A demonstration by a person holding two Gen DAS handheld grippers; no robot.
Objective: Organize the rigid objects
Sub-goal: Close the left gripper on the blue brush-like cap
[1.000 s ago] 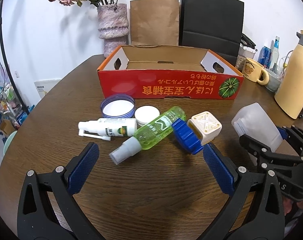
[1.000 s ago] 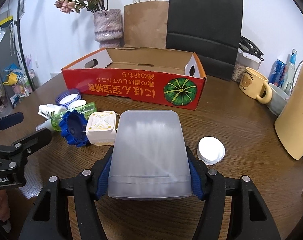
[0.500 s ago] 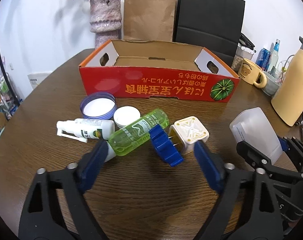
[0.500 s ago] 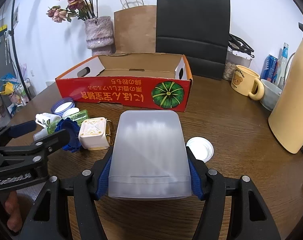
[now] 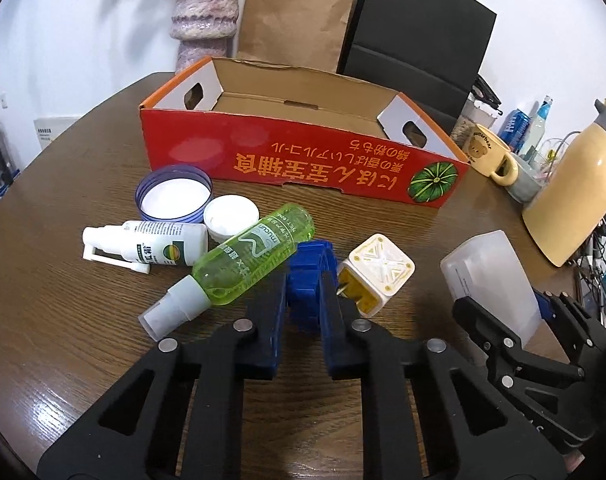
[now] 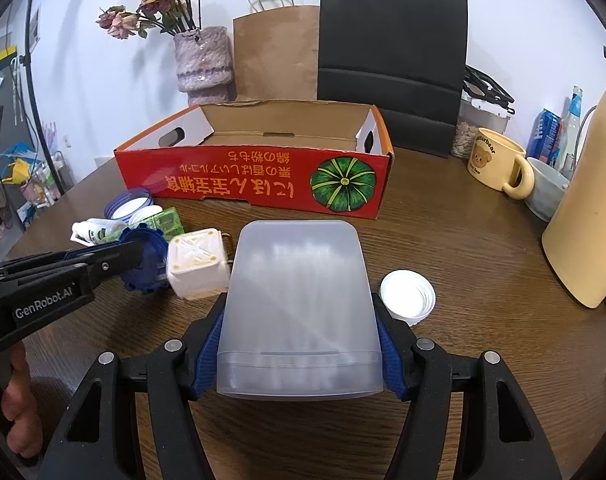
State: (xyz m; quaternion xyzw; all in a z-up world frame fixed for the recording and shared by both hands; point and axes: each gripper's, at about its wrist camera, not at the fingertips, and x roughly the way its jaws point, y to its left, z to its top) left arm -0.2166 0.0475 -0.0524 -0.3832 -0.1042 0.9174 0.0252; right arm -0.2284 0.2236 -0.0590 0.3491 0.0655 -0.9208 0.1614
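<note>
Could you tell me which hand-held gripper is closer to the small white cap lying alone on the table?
The right. The right hand-held gripper, shut on the translucent container, sits just beside the white cap. The left hand-held gripper is across the container, clamped on the blue gear-shaped piece.

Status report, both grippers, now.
Left gripper shut on blue cap. Right gripper shut on clear tub. Red box ahead, open. Green bottle and white cube crowd the cap.

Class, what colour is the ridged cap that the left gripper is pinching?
Blue: the ridged cap shows best in the left wrist view.
</note>
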